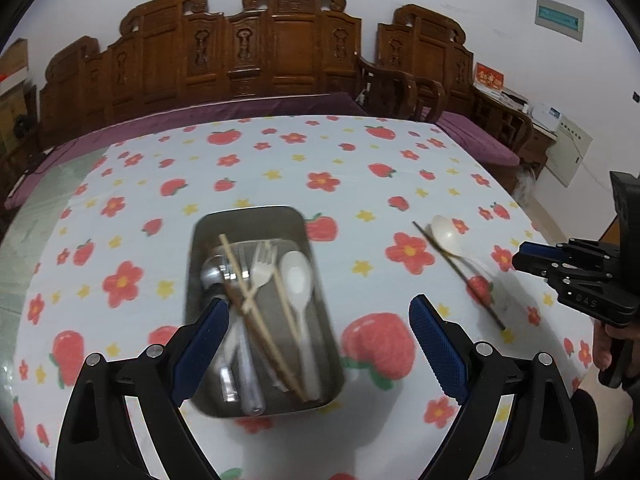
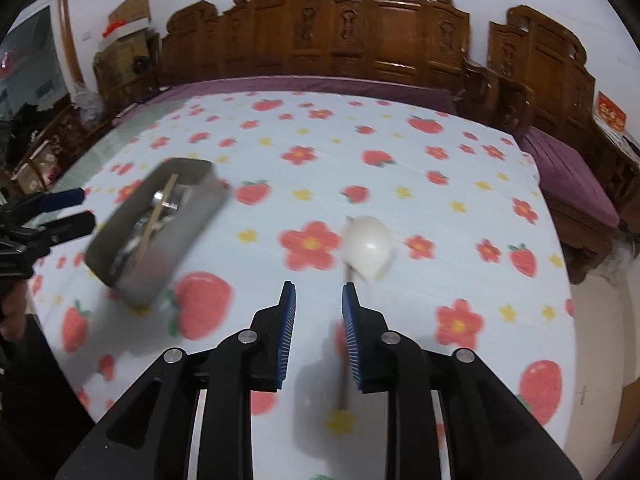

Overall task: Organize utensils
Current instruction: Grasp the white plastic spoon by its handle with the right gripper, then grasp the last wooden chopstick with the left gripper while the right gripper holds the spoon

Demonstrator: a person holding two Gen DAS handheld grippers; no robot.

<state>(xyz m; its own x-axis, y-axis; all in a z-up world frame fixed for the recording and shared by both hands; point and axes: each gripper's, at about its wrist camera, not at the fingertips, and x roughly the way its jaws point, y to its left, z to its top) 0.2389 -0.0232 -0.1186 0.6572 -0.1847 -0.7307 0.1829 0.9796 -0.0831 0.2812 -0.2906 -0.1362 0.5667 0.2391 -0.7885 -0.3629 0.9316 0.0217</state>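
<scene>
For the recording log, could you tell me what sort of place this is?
Probably a home living or dining room: a carved wooden bench with purple cushions stands behind a table under a strawberry-print cloth, where a metal tray holds utensils.

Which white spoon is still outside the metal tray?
The white spoon lying on the tablecloth beside a dark chopstick; the other lies inside the tray.

Both cameras look forward and down over the worktop [image 1: 280,160], close to it, toward the carved wooden bench [image 1: 240,60]. Both views share the metal tray [image 1: 200,240]: center in the left view, left in the right view.
</scene>
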